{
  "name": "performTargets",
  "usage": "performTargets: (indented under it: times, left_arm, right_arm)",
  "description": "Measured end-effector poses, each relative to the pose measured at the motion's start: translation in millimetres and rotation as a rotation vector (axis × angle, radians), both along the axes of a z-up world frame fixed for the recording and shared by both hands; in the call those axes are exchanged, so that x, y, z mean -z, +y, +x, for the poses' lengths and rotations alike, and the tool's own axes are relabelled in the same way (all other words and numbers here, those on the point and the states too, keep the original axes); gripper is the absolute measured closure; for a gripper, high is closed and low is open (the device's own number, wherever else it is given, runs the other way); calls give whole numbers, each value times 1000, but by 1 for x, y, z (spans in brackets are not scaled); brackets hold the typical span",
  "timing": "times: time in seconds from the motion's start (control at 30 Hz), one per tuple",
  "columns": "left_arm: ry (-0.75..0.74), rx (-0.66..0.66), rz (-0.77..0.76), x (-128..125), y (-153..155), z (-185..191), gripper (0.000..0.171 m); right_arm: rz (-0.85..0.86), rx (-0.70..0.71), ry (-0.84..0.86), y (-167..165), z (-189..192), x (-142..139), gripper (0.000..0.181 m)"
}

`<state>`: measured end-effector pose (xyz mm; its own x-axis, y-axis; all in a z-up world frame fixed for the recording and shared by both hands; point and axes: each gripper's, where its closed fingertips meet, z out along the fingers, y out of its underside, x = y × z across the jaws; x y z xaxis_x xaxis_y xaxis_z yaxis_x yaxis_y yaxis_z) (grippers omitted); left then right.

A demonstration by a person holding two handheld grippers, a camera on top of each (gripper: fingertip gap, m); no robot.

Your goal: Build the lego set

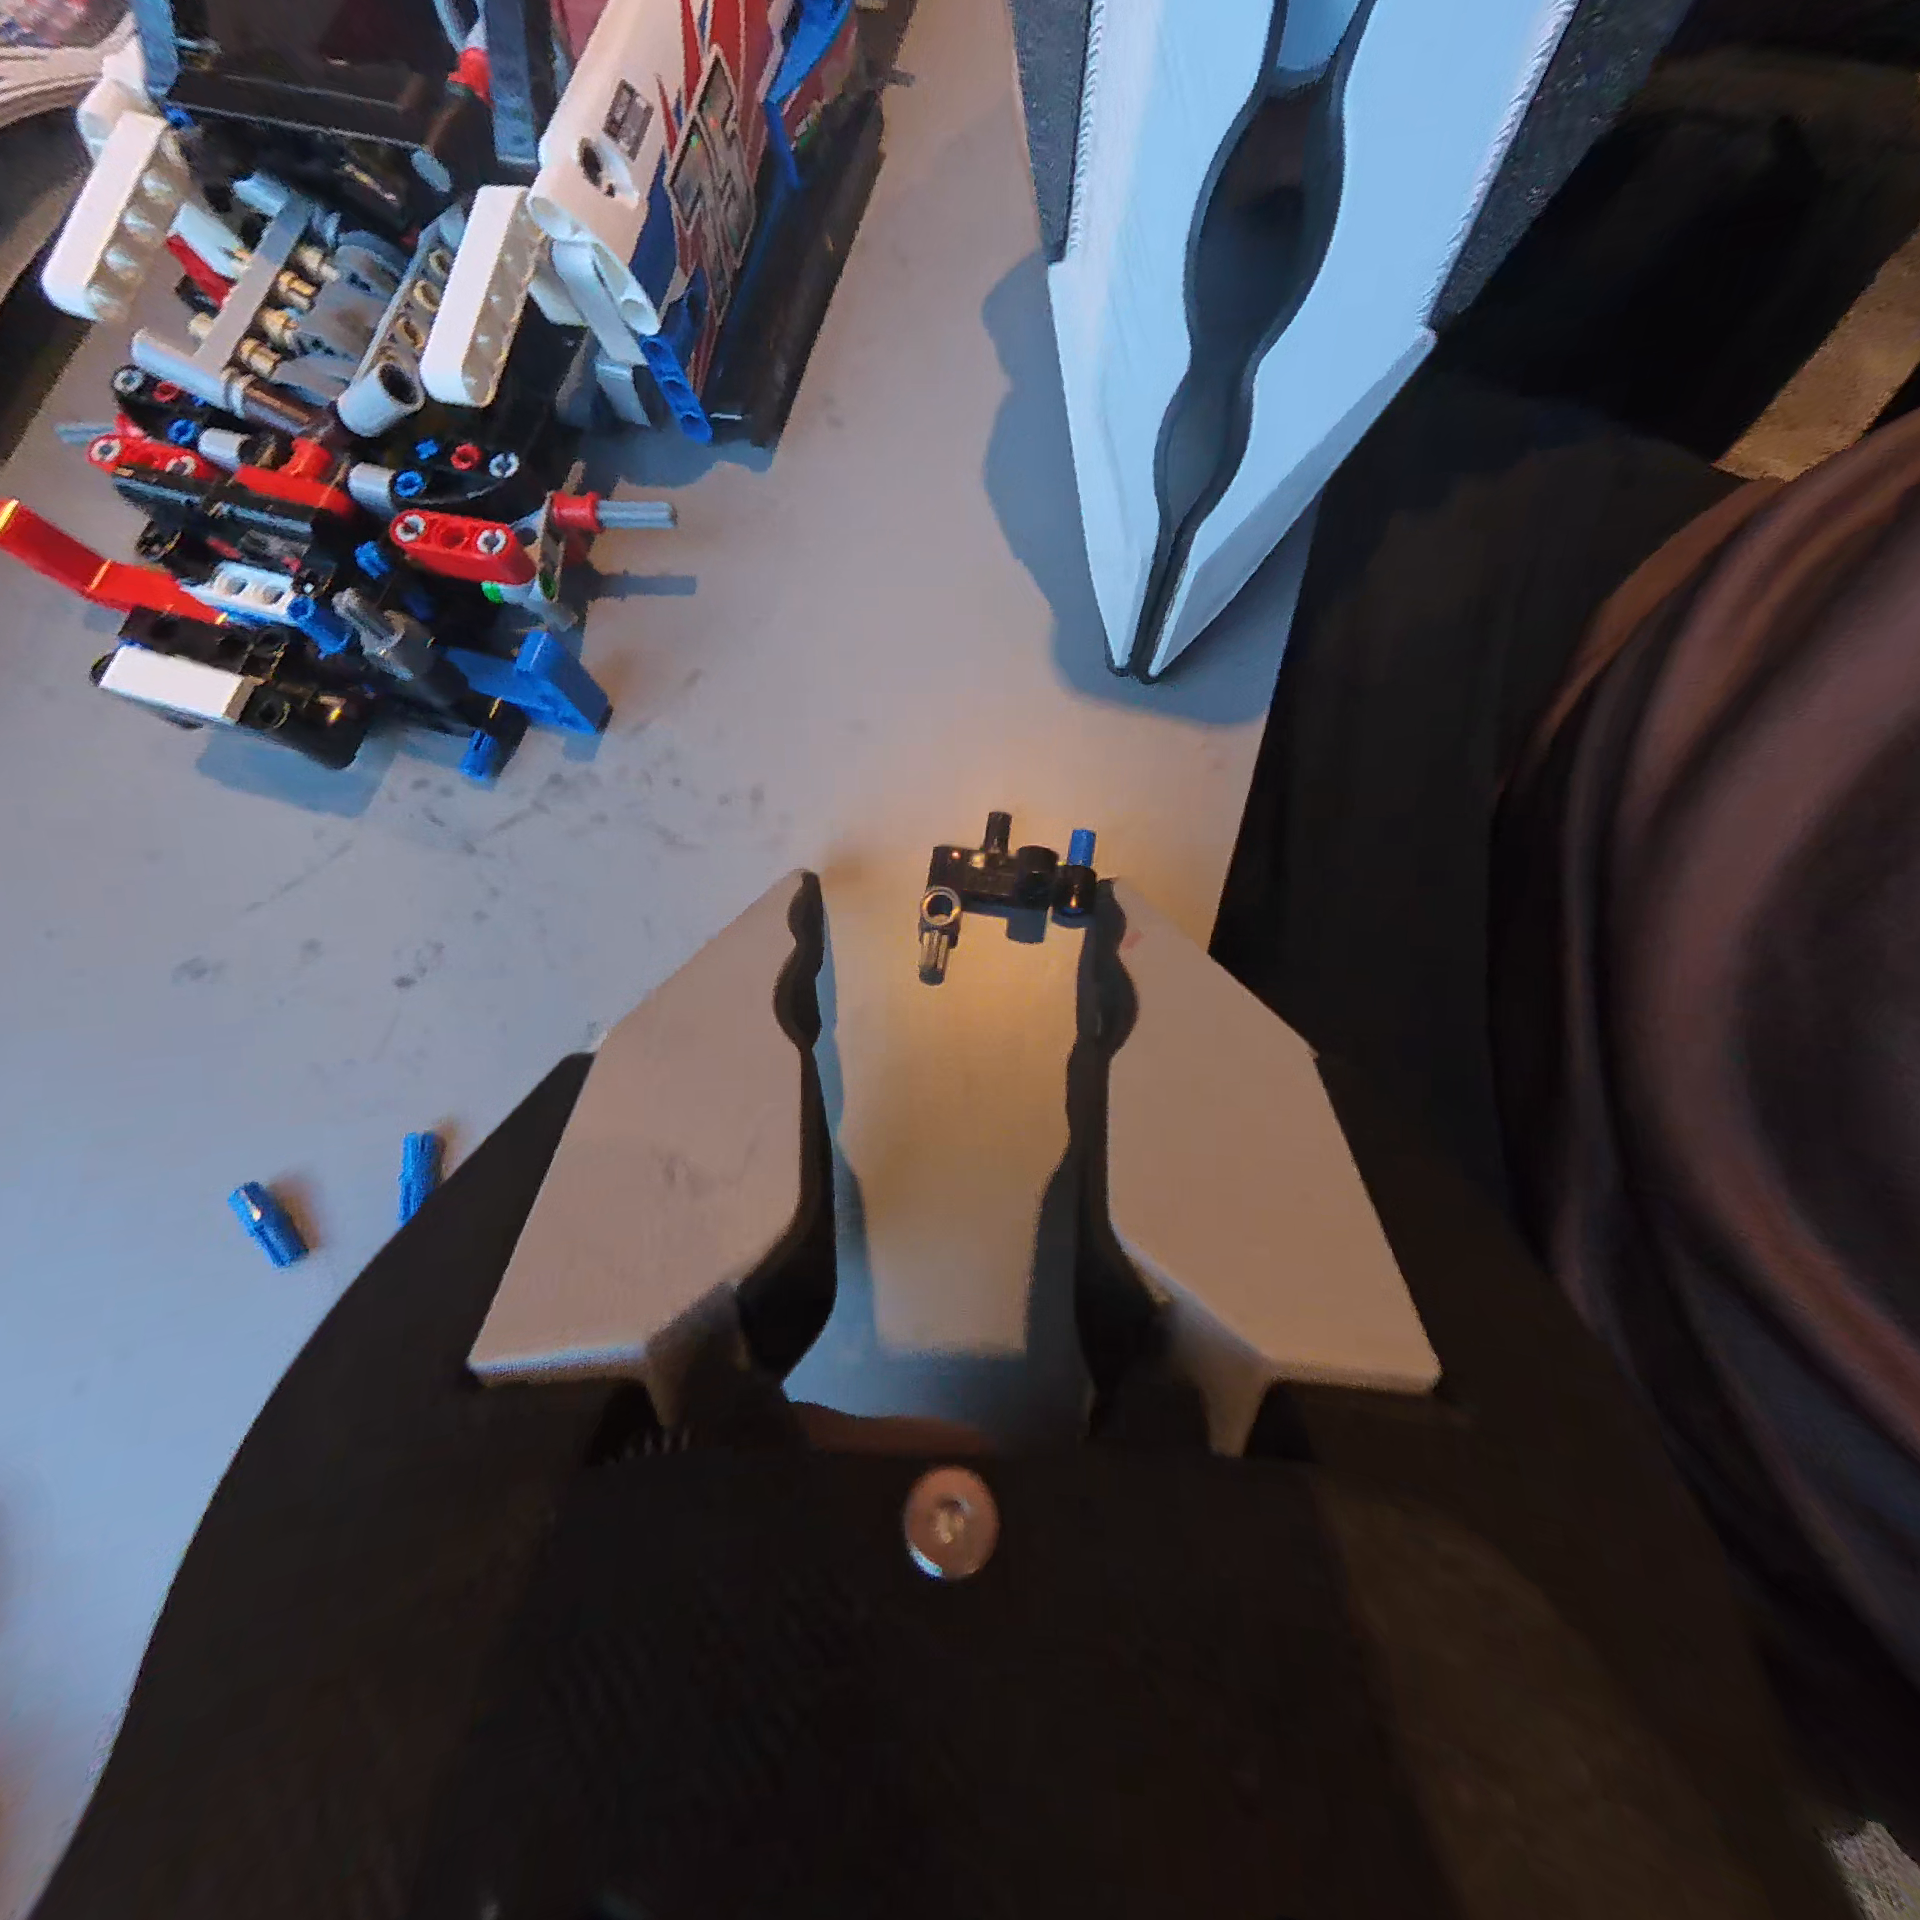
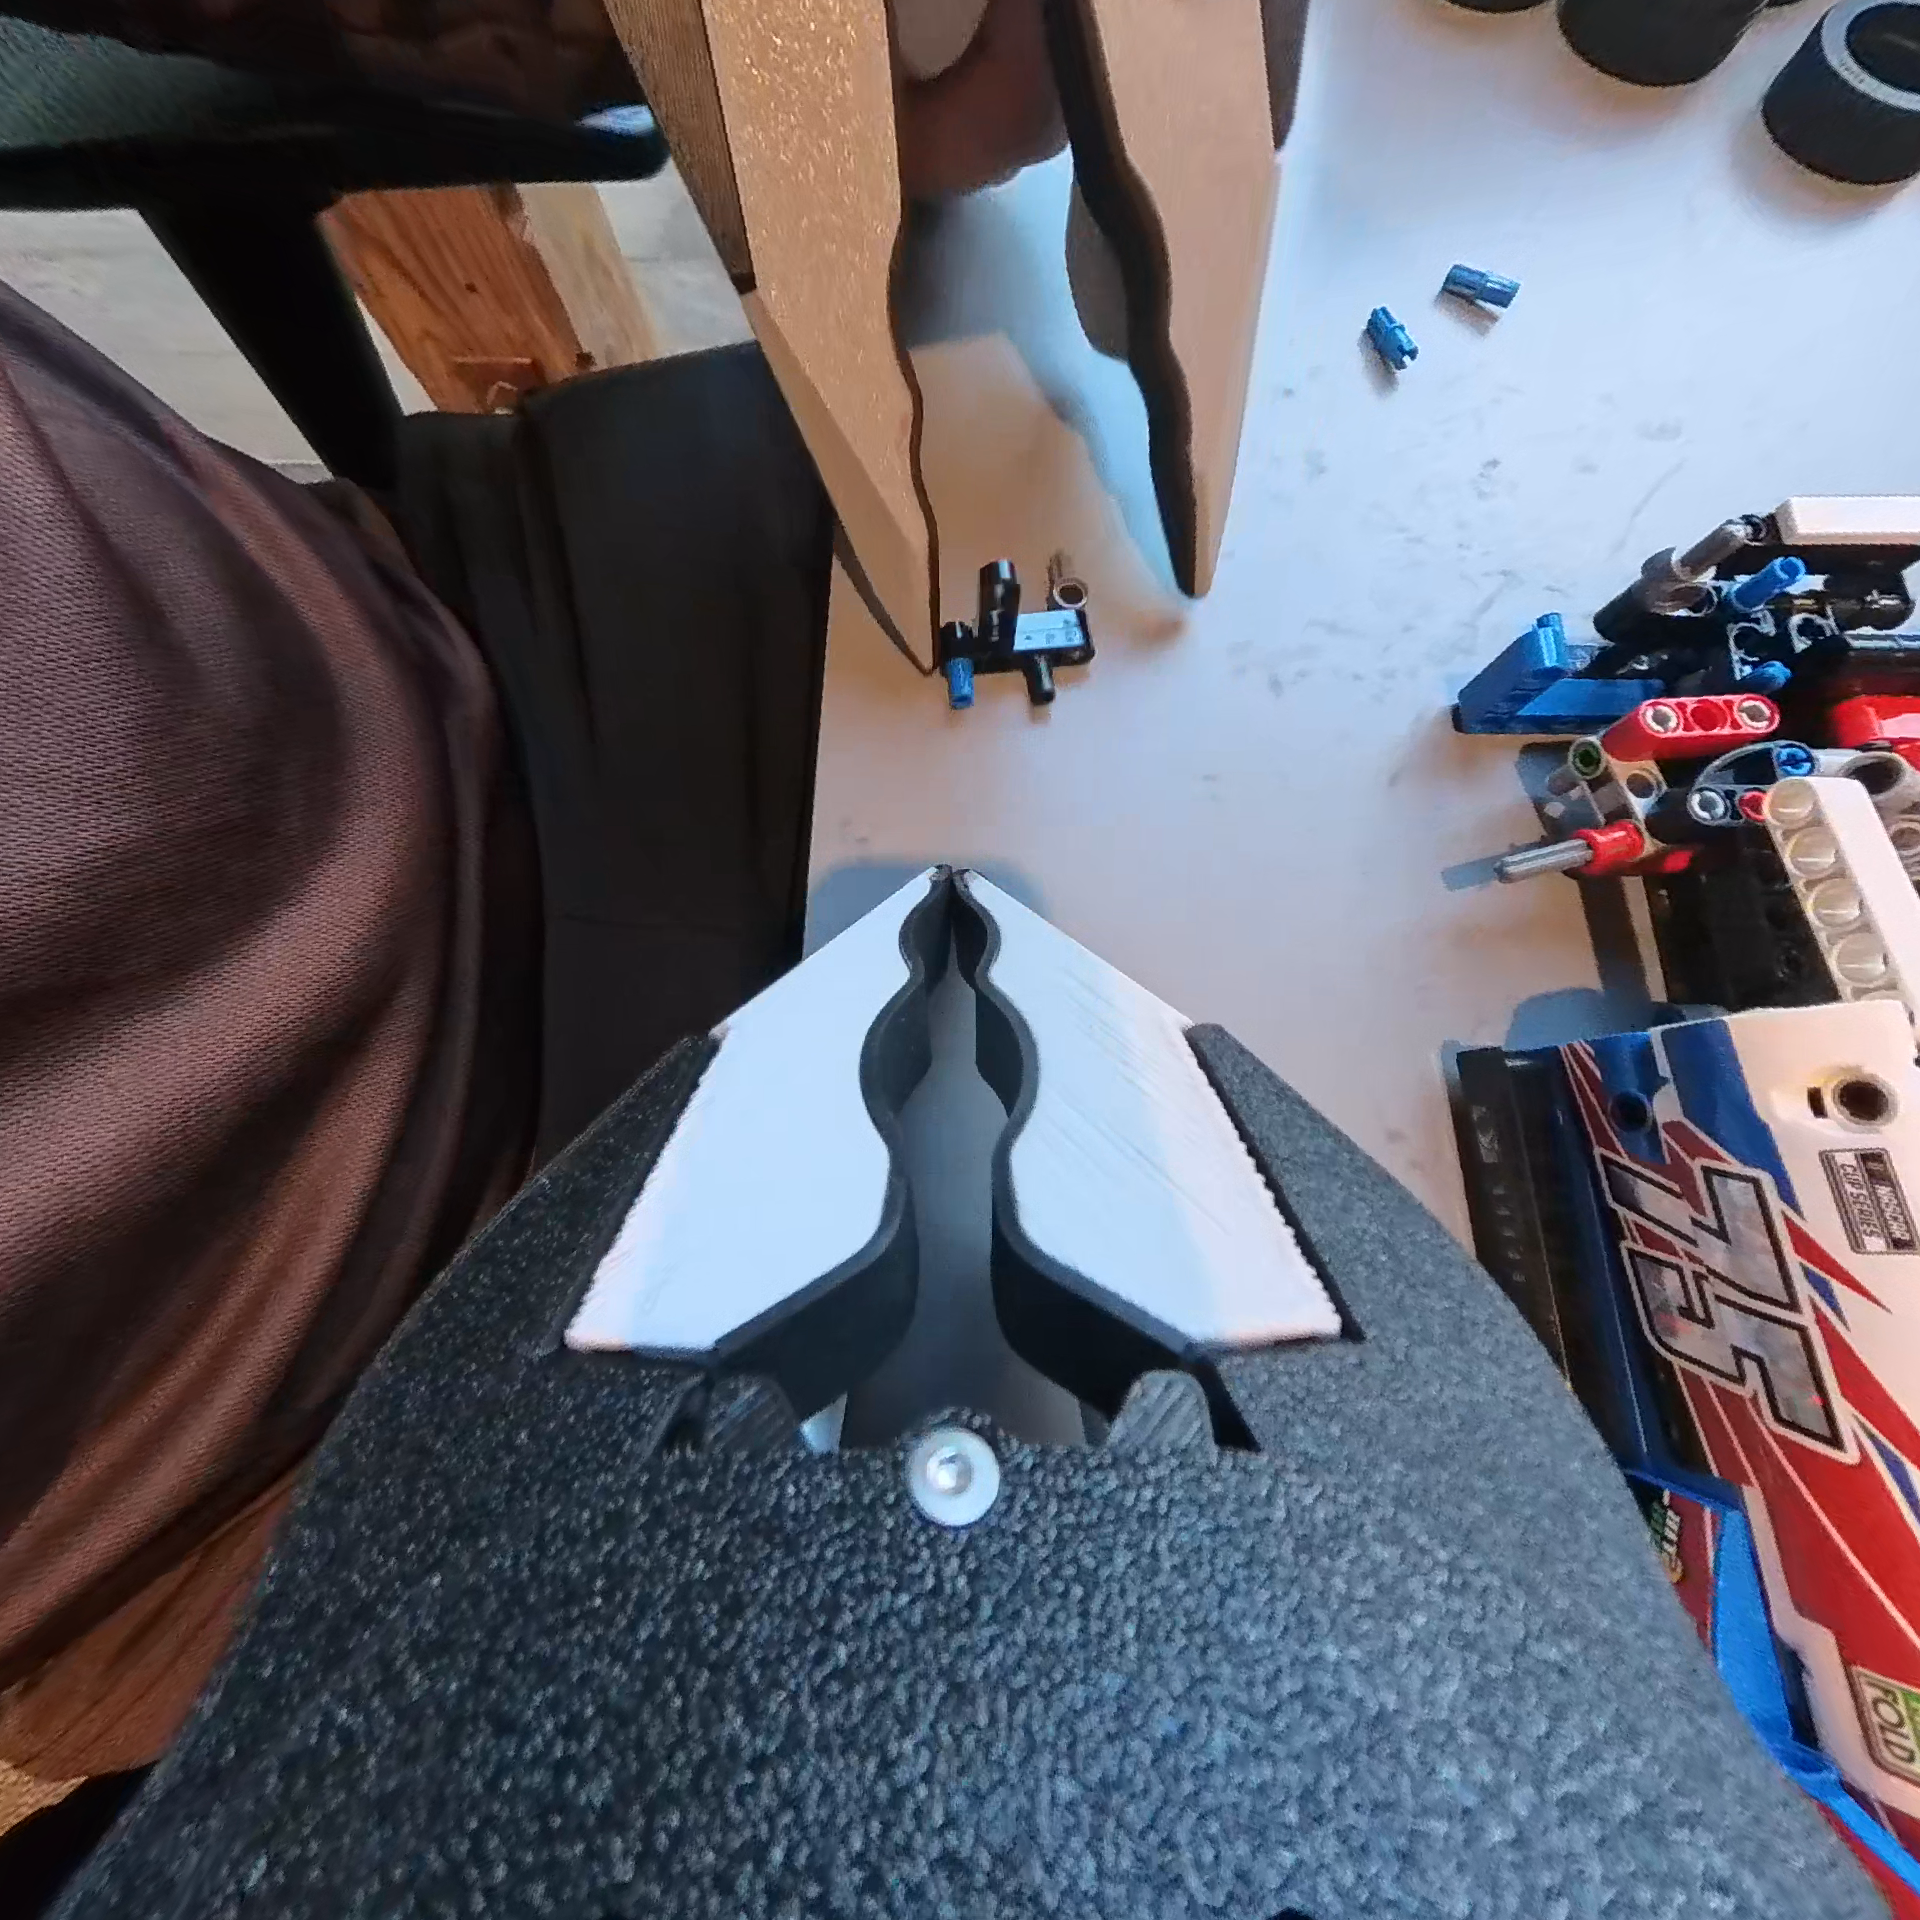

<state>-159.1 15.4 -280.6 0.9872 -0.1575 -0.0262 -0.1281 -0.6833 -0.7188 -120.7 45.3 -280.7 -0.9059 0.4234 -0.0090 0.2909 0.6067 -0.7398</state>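
Subassembly (image 1: 1013, 883) between spread left jaws, touching one, on table (image 1: 727, 831)

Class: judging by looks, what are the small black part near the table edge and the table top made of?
Small black part: likely hard moulded plastic, glossy, with crisp pin holes and a blue peg. Table top: smooth, matt, pale surface with dark scuffs, perhaps laminate or painted board; unclear which.

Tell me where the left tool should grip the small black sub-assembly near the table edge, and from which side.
Grip the small black sub-assembly across its flat black middle beam, coming straight down from above. It lies flat on the table, with pins sticking out on several sides, so the ends offer poor purchase. The open left tool already straddles it; the right tool is shut and apart.
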Motion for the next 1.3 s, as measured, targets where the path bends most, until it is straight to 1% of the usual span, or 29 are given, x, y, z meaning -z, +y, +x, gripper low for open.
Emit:
performTargets:
  times: [0.27,0.47,0.77,0.9,0.97,1.0,1.1,1.2,1.27,1.3]
  left_arm:
    - [10,-107,12,0,-13,-16,123]
    - [0,-121,10,0,-17,-20,122]
    - [46,-161,-14,-2,-31,-38,121]
    - [106,-252,19,-19,-34,-69,131]
    - [138,-305,-16,-21,-36,-89,136]
    - [161,-315,-49,-20,-38,-97,141]
    - [168,-286,-135,-11,-40,-105,149]
    - [164,-252,-189,-2,-42,-104,150]
    - [151,-237,-185,-1,-41,-103,151]
    - [133,-231,-186,0,-41,-101,155]
  right_arm:
    - [12,4,8,0,-1,2,181]
    - [10,7,3,0,-1,2,181]
    - [8,5,-1,0,-1,2,181]
    - [6,3,-3,0,-1,2,181]
    - [6,2,-4,0,-1,2,181]
    - [6,2,-4,0,-1,2,181]
    - [8,1,-1,0,-1,2,181]
    - [9,1,2,0,0,2,181]
    - [8,1,0,0,0,2,181]
    - [7,0,-2,0,0,2,181]
